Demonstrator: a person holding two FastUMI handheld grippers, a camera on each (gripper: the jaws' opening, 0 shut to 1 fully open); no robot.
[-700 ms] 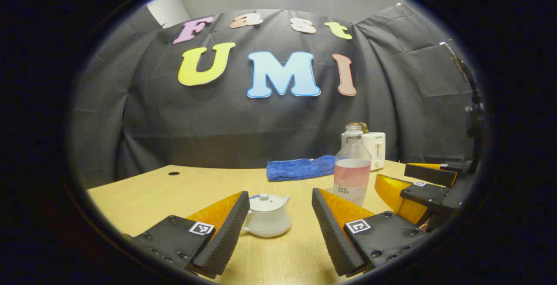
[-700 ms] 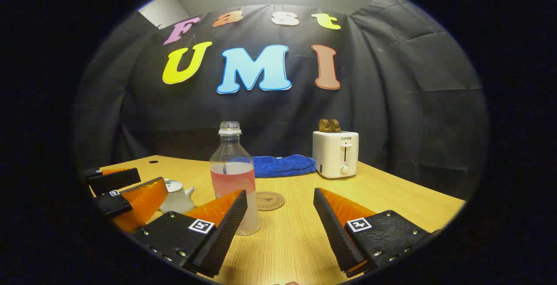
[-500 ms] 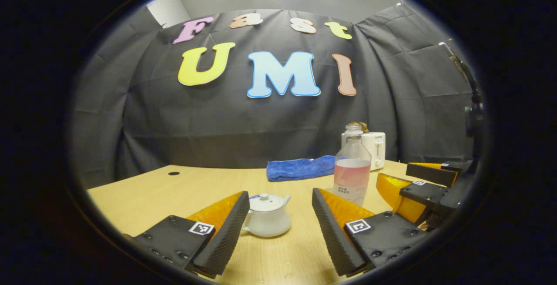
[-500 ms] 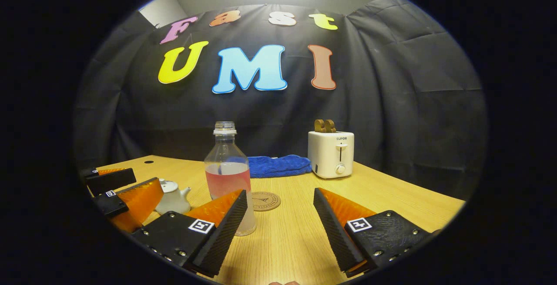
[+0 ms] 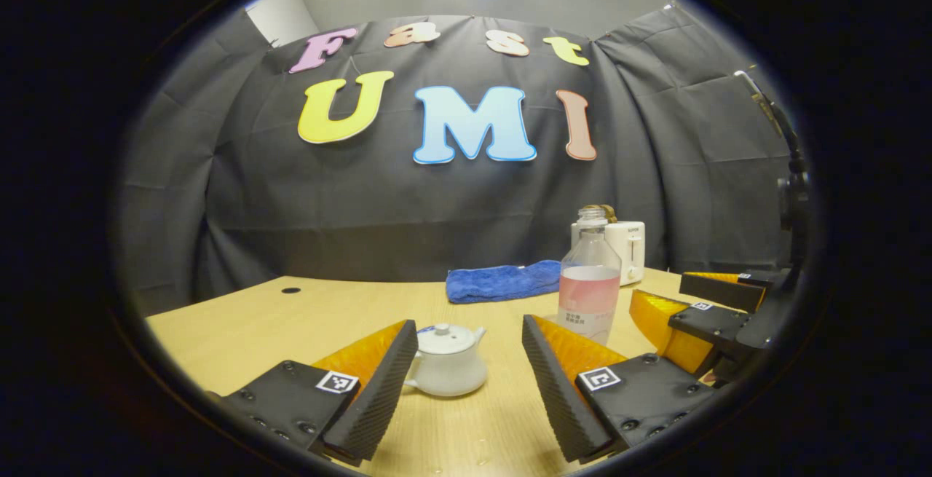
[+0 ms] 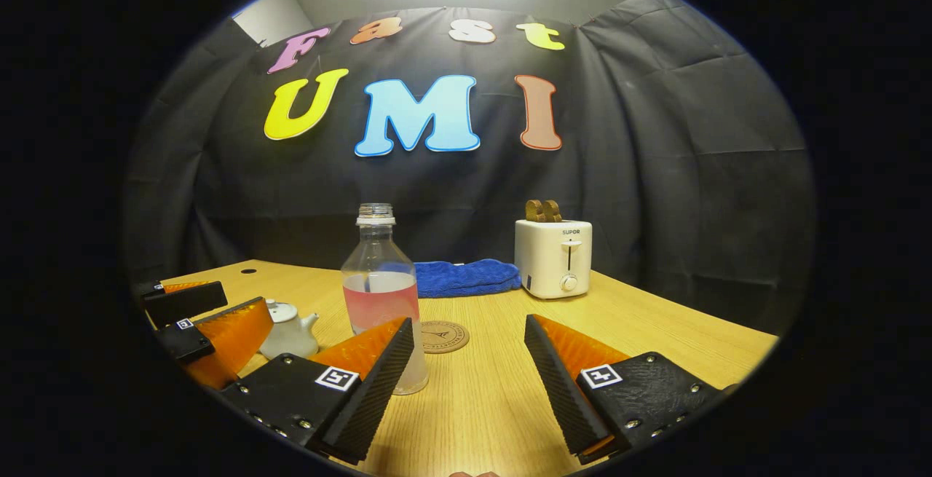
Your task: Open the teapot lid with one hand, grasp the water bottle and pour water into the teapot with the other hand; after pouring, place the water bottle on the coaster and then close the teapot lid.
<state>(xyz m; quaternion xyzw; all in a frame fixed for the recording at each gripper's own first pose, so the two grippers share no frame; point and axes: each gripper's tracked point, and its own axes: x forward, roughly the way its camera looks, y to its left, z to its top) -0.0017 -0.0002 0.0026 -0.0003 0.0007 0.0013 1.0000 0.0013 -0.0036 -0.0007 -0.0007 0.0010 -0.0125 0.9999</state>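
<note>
Nothing done yet. My left tongs (image 5: 466, 382) and right tongs (image 6: 466, 382) gape wide, empty. Teapot (image 5: 445, 369) lid (image 5: 444, 338) on; water bottle (image 6: 381, 295) stands near the coaster (image 6: 444, 336). All steps remain.

Right gripper view: water bottle (image 6: 380, 295) lower right side hidden behind that gripper's own finger; its label too blurred to tell. Teapot (image 6: 289, 330) base and handle hidden behind the left gripper's finger. Left gripper view: toaster (image 5: 628, 247) partly behind the bottle; bottle foot cut by the near finger. Coaster (image 6: 444, 336) print too small to make out. Table (image 6: 655, 331) near edge cut off at the bottom.
</note>
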